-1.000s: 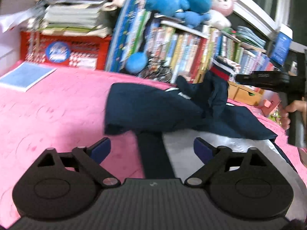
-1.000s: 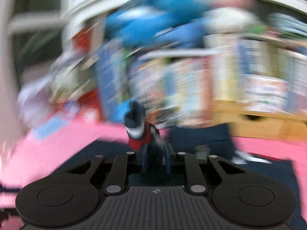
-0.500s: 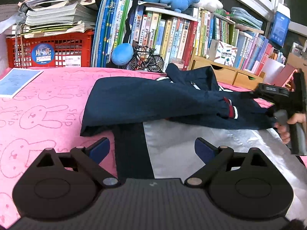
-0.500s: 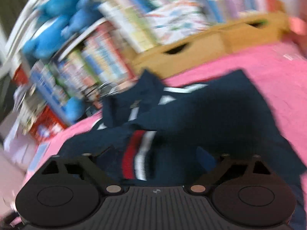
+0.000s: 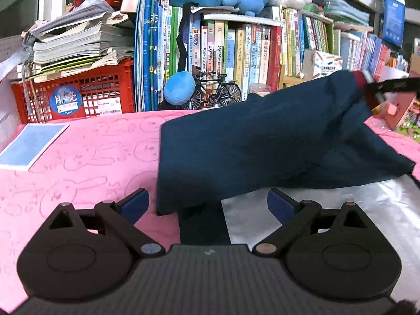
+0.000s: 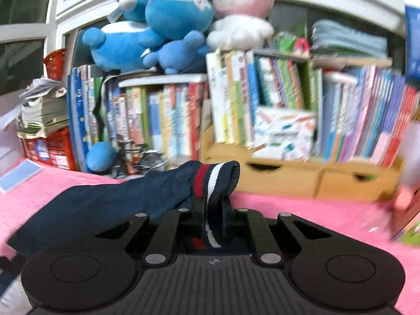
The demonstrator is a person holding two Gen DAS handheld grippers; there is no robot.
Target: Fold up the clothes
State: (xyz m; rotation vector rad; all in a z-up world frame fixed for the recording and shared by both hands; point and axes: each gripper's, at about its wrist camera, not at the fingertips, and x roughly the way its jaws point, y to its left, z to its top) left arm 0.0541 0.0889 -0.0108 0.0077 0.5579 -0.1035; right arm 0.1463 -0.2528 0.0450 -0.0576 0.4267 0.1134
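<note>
The navy jacket (image 5: 262,144) lies on the pink blanket (image 5: 78,157) in front of the bookshelf (image 5: 236,47), its silver-grey lining (image 5: 328,210) showing on the side nearest us. We hold its striped cuff (image 6: 215,181), banded red, white and navy, in our right gripper (image 6: 211,210), whose jaws have just been closing and now press together on the ribbed fabric; the sleeve (image 6: 118,199) is lifted off the blanket and stretched toward the right end of the bookshelf. Our left gripper (image 5: 207,204) hangs over the jacket's near edge with its blue pads (image 5: 134,204) spread well apart and nothing between them but the cloth lying below. A red crate (image 5: 78,92) stands at the bookshelf's left end, a blue sheet (image 5: 31,144) lies on the blanket before it, and a model bicycle (image 5: 212,92) stands against the books behind the jacket.
</note>
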